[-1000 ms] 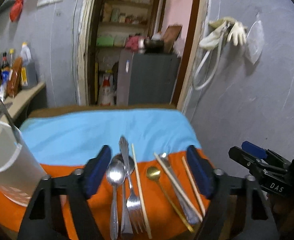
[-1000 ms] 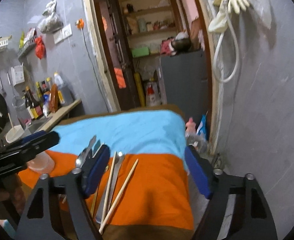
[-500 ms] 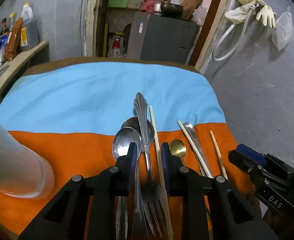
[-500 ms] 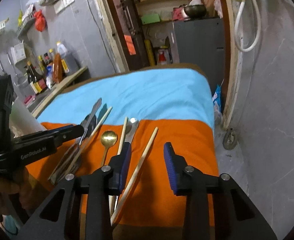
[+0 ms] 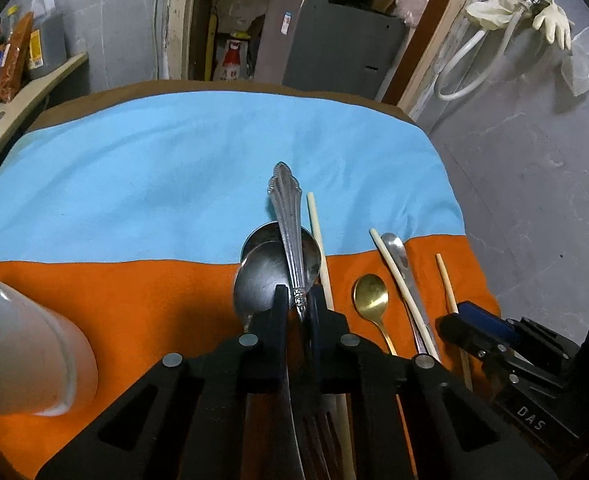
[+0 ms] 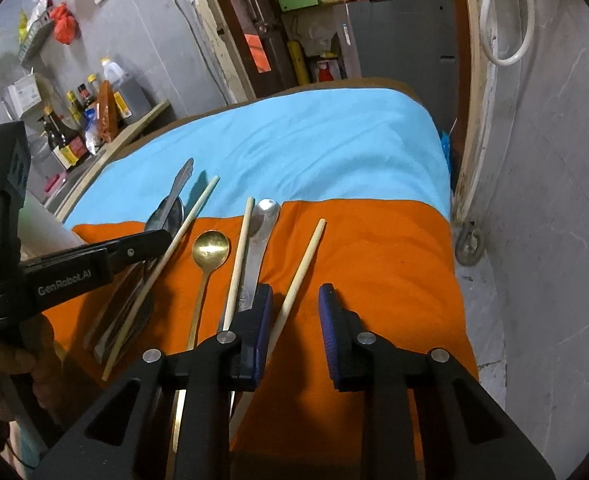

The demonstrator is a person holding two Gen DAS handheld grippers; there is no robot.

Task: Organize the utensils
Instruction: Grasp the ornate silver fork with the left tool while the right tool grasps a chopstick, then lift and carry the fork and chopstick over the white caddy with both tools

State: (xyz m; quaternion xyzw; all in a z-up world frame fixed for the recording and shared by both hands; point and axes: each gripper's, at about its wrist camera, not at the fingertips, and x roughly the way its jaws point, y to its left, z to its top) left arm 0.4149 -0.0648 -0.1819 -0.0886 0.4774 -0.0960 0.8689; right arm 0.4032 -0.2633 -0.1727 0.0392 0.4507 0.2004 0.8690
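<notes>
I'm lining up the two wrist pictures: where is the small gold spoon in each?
Left wrist view: the gold spoon lies right of centre on the orange cloth, bowl pointing away.
Right wrist view: the gold spoon lies left of centre.
Shared landmark: the pale chopstick lying across the steel handle just right of the spoon.

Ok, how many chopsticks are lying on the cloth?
3. One chopstick lies leftmost beside the fork, one just right of the gold spoon, one rightmost between the closing jaws of the right gripper. Another could be hidden under the fork.
</notes>
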